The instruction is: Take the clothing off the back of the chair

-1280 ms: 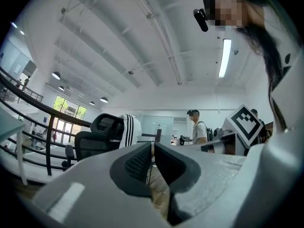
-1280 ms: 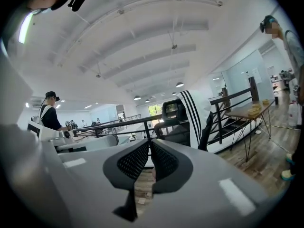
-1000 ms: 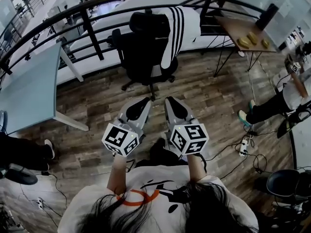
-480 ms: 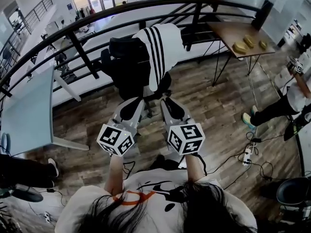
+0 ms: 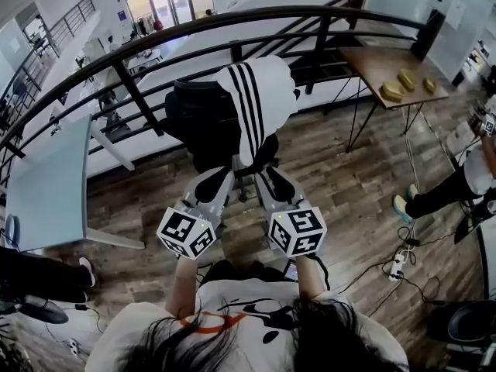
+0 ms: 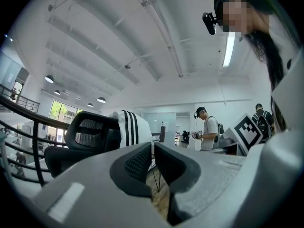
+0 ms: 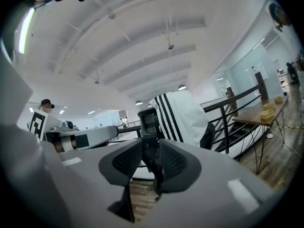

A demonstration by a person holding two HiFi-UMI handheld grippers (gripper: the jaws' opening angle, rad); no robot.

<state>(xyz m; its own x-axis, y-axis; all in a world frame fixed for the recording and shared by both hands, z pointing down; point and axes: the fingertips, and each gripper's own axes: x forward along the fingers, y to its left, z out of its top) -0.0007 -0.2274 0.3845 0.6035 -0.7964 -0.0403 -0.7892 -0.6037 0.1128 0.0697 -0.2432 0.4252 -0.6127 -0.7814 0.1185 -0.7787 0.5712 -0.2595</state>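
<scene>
In the approach step, the left gripper (image 5: 217,180) and right gripper (image 5: 276,183), jaws slightly parted and empty, hover near the chair (image 5: 198,118); the striped clothing (image 5: 260,99) drapes its back, so I judge the next move is a reach forward and a pinch of the fabric.

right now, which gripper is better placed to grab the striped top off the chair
Probably the right gripper: it lines up with the striped top, while the left gripper fronts the bare chair.

Wood floor (image 5: 333,173) under chair (image 5: 198,122) (clothing (image 5: 267,91) over backrest)
</scene>
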